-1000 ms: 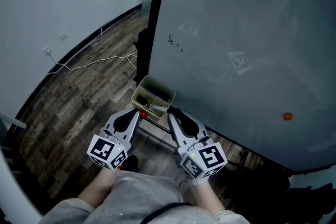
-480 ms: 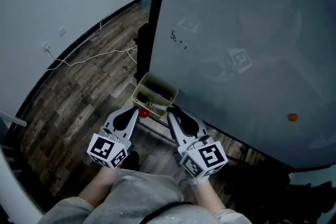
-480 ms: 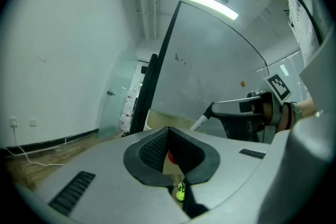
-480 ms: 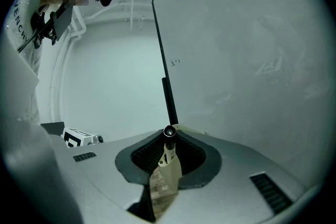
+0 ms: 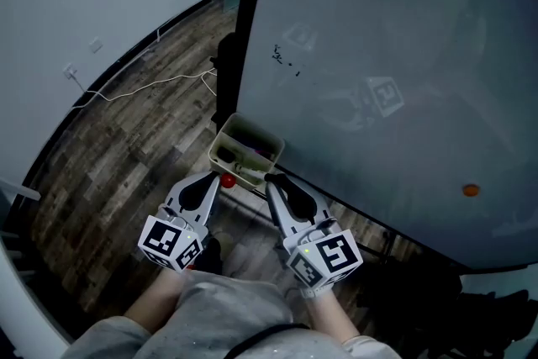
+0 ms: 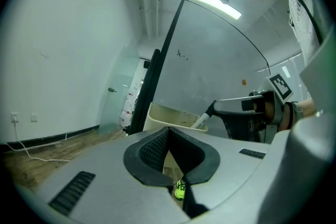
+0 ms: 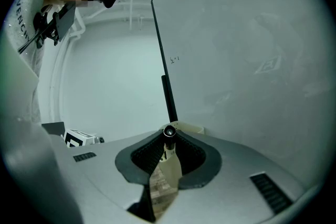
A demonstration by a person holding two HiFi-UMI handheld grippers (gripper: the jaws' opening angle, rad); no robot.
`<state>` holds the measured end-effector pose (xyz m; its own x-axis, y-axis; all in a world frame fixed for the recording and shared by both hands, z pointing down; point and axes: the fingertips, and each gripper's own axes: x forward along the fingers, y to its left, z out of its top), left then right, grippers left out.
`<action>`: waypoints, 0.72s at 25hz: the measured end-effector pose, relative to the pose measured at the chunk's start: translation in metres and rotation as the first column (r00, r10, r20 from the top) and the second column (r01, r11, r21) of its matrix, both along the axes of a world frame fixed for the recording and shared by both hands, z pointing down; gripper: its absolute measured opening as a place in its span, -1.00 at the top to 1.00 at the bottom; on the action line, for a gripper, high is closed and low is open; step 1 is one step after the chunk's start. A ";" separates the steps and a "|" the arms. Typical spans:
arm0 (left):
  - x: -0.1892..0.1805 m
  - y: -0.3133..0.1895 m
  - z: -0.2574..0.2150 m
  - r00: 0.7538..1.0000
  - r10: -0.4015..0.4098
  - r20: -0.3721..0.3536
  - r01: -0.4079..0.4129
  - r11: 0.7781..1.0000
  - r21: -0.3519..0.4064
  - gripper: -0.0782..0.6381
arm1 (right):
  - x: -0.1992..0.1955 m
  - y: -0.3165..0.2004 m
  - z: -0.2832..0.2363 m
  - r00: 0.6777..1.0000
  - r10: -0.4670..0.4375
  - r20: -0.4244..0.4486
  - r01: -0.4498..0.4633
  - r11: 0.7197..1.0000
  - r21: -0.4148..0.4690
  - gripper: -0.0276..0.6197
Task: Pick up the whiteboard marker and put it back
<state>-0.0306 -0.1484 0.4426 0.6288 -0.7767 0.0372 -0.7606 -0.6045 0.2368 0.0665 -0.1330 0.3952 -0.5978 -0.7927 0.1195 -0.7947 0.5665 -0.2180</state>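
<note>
The whiteboard marker [image 7: 166, 168] has a white body and a black cap and lies along my right gripper [image 7: 168, 138], which is shut on it, cap pointing forward. In the head view the right gripper [image 5: 271, 179] holds the marker [image 5: 254, 173] at the near rim of the cream pen tray [image 5: 220, 149] at the foot of the whiteboard [image 5: 395, 55]. The left gripper view shows the marker [image 6: 202, 119] slanting over the tray [image 6: 163, 114]. My left gripper [image 5: 220, 179] hovers just left of it, its jaws [image 6: 168, 131] shut and empty.
A small red thing [image 5: 227, 180] shows at the tray's near edge. The board's black frame post [image 5: 245, 29] stands left of the tray. A white cable [image 5: 143, 86] runs across the wood floor from a wall socket [image 5: 69, 71]. An orange magnet [image 5: 471, 190] sticks on the board.
</note>
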 end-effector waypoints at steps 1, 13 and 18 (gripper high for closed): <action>0.000 0.000 0.002 1.000 0.001 0.000 -0.001 1.000 -0.001 0.74 | 0.000 0.000 0.000 1.000 0.000 0.000 0.000 1.000 0.001 0.67; -0.004 0.002 0.012 1.000 -0.002 -0.003 0.002 0.999 -0.032 0.74 | -0.010 0.002 0.008 1.000 -0.001 -0.029 0.001 1.000 -0.005 0.67; -0.003 0.002 0.017 1.000 0.004 -0.005 -0.005 0.999 -0.046 0.74 | -0.011 0.002 0.011 1.000 0.000 -0.022 0.000 1.000 -0.003 0.67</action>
